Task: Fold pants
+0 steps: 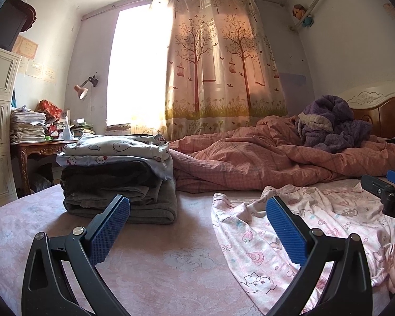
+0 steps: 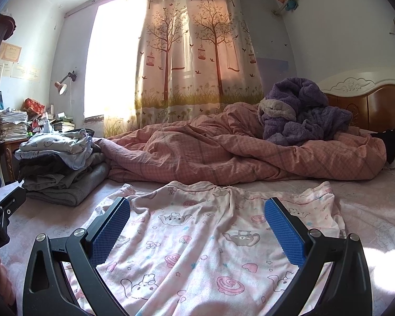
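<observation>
Both tools are hovering with jaws spread wide, gripping nothing. The pink printed pants [image 2: 197, 237] are lying spread and wrinkled on the bed sheet [image 1: 144, 263], filling the lower centre of the right wrist view and the lower right of the left wrist view. Right gripper [image 2: 197, 226] is sitting over the cloth middle; left gripper [image 1: 197, 226] is straddling its left edge. My read: grasp step is pending. Pinch opposite edges of one layer only, pull taut, then fold. Avoid the folded stack [image 1: 118, 179] at mid-left.

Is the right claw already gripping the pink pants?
No. The right claw is wide open above the pink pants, which lie flat.
</observation>
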The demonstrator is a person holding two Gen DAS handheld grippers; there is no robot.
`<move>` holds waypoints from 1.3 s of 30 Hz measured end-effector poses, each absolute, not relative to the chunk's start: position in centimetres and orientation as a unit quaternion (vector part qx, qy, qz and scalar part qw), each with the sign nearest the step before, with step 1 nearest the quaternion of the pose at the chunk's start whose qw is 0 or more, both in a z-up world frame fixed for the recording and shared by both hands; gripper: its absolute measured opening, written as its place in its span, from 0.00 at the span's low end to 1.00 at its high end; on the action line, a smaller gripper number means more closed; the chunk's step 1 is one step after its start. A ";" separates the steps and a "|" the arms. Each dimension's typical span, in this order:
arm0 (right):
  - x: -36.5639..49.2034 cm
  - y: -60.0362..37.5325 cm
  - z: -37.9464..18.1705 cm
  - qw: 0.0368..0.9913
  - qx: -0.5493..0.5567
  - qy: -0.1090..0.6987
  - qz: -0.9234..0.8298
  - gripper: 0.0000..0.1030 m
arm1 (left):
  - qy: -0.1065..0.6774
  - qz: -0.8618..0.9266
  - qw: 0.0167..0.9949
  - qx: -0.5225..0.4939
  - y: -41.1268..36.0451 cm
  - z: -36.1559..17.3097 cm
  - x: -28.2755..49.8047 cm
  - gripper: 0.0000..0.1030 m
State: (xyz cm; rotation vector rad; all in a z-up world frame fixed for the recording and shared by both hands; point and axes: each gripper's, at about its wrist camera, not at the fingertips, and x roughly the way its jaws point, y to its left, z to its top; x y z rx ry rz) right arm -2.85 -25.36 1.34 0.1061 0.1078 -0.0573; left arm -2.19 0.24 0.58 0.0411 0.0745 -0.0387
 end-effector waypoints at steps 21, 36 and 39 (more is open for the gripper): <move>-8.9 -26.4 6.6 0.985 -0.082 0.034 -0.149 1.00 | 0.010 -0.032 0.996 0.078 -4.3 6.5 -4.7 1.00; -11.9 -41.6 11.3 0.966 0.029 0.060 -0.248 1.00 | -0.010 -0.055 0.997 0.052 -9.0 10.9 -5.2 1.00; -13.5 -46.8 12.7 0.962 0.125 0.054 -0.238 0.97 | -0.006 -0.063 0.997 0.054 -10.3 11.5 -5.4 1.00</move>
